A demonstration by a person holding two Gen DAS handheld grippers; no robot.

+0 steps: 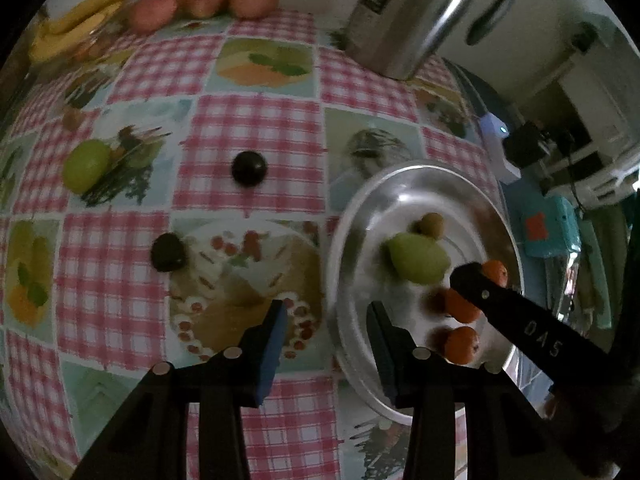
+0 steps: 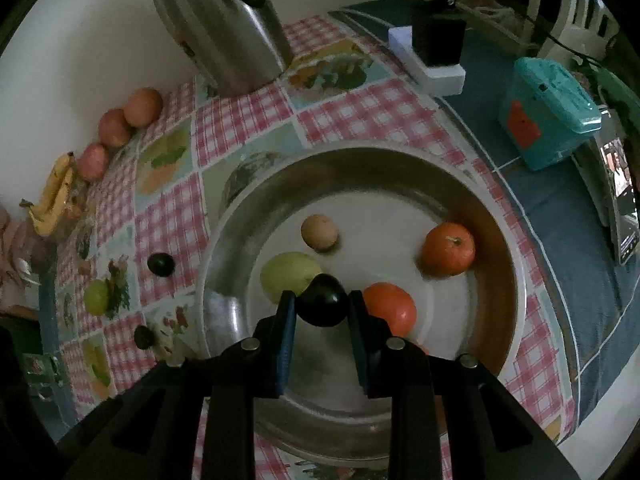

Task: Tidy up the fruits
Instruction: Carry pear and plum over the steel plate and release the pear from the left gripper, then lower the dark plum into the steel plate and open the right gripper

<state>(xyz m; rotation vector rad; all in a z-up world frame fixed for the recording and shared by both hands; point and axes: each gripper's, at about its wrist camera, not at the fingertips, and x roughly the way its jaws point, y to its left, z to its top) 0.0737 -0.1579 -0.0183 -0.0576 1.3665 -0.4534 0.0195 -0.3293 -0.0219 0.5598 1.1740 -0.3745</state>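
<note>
The checkered tablecloth (image 2: 248, 108) was dim, the steel tray (image 2: 496, 240) biggest thing on it. My right gripper (image 2: 322, 312) was clenched on a dark plum (image 2: 323, 305), directly above the tray floor, so straight down. My left gripper (image 1: 327, 316) hung released, nearer the loose plum (image 1: 168, 252).

Dim room, a checked table set against a plain pale wall

Ahead of both grippers a pale wall (image 2: 80, 40) backs the table, whose cloth (image 1: 248, 128) is pink-and-white check broken by printed food panels. Ahead of the right gripper a steel jug (image 2: 224, 28) stands by the wall. To its right lies a blue surface (image 2: 560, 216) with white lines, bearing a teal box (image 2: 548, 112) and a white block (image 2: 432, 68) under a black device. Light is low.
</note>
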